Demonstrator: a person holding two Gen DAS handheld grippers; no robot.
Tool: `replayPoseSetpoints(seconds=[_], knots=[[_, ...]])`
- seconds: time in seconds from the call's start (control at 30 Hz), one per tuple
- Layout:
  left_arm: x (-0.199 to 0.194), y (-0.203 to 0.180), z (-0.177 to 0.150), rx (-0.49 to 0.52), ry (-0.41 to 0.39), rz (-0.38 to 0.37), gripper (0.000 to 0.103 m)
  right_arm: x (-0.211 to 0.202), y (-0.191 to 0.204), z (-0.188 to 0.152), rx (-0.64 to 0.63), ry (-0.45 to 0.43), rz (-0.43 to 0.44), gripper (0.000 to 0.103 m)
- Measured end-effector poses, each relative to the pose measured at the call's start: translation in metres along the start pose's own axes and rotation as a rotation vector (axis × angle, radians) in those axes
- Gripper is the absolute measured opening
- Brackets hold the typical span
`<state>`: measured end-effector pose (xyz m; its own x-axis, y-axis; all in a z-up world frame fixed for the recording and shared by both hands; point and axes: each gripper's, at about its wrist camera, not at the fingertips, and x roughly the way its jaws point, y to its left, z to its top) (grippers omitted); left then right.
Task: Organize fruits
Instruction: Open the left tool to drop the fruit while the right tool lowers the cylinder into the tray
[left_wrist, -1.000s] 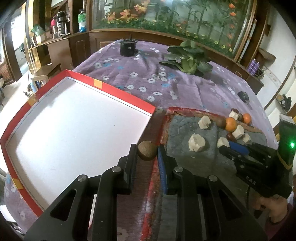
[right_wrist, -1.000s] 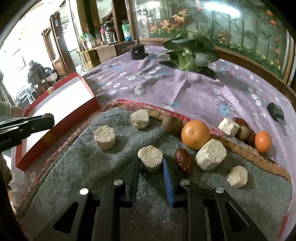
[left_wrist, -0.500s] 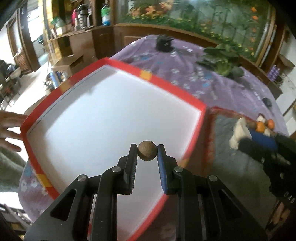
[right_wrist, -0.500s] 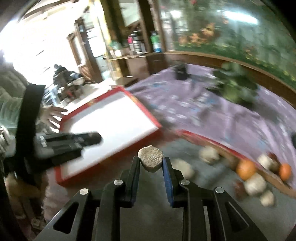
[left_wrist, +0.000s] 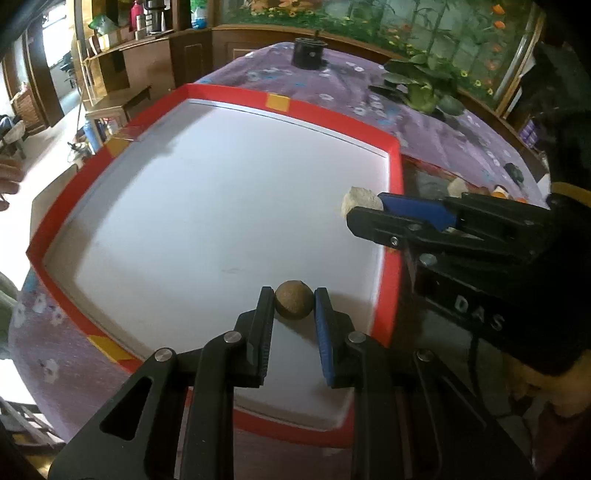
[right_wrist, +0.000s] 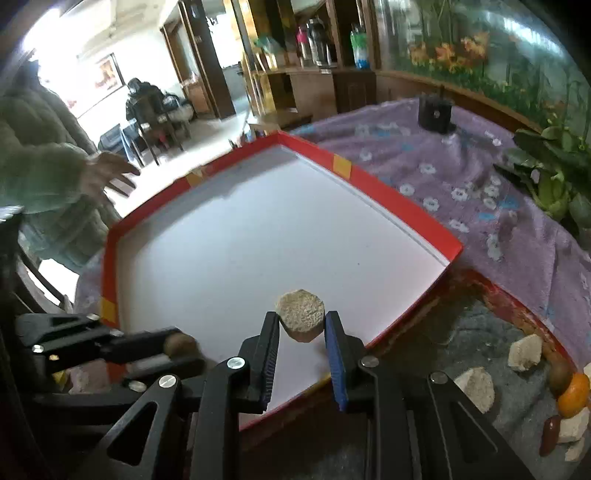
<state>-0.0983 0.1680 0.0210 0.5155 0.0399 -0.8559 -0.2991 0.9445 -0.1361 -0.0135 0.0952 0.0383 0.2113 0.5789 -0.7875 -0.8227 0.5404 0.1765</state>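
Left gripper (left_wrist: 293, 301): I have it clamped on a small round brown fruit (left_wrist: 293, 304), one pad against each side.

Right gripper (right_wrist: 302, 325): I have it clamped on a pale, rough, flat-topped chunk (right_wrist: 301, 320), gripped across its sides with the flat top facing up.

Tray (left_wrist: 325, 112): red rim, white floor, nothing lying on the floor in either view.

Position of left load: the brown fruit hangs over the tray's near right corner, inside the rim. I cannot tell whether it touches the floor yet.

Position of right load: the pale chunk hangs over the tray's near edge, just inside the rim on the side facing the grey mat (right_wrist: 480, 332).

Key relation: the tray floor lies straight below and ahead of both grippers. The left one sits deeper over the white floor, so I judge it the nearer to a clean drop. The right one must stay inside the rim so that the chunk does not land on it.

Axis: the brown fruit is round and may roll on release. The chunk should settle on its flat face.

Spacing: the two grippers are near each other at the same corner, with the right one crossing in from the mat side. I should keep the loads apart.

Remaining stock: oranges (right_wrist: 574, 393), a dark red fruit (right_wrist: 549, 435) and more pale chunks wait on the mat.
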Motion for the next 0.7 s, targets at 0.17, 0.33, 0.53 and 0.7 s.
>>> replayPoseSetpoints(seconds=[0.17,0.33,0.53,0.7], knots=[[0.0,-0.007,-0.001,0.0,-0.008,0.018,0.021,-0.006,0.011,-0.001,-0.085,0.038,-0.065,0.025],[0.002,-0.004,-0.002,-0.04,-0.007,0.017,0.03,0.005,0.001,0.004,0.0,0.068,0.042,0.024],[-0.005,-0.005,-0.001,-0.047,-0.044,0.047,0.063,-0.016,-0.004,0.002,0.04,-0.008,0.077,0.024],[-0.014,-0.012,0.002,-0.04,-0.08,0.06,0.063,-0.052,-0.007,-0.007,0.073,-0.084,0.036,0.027]])
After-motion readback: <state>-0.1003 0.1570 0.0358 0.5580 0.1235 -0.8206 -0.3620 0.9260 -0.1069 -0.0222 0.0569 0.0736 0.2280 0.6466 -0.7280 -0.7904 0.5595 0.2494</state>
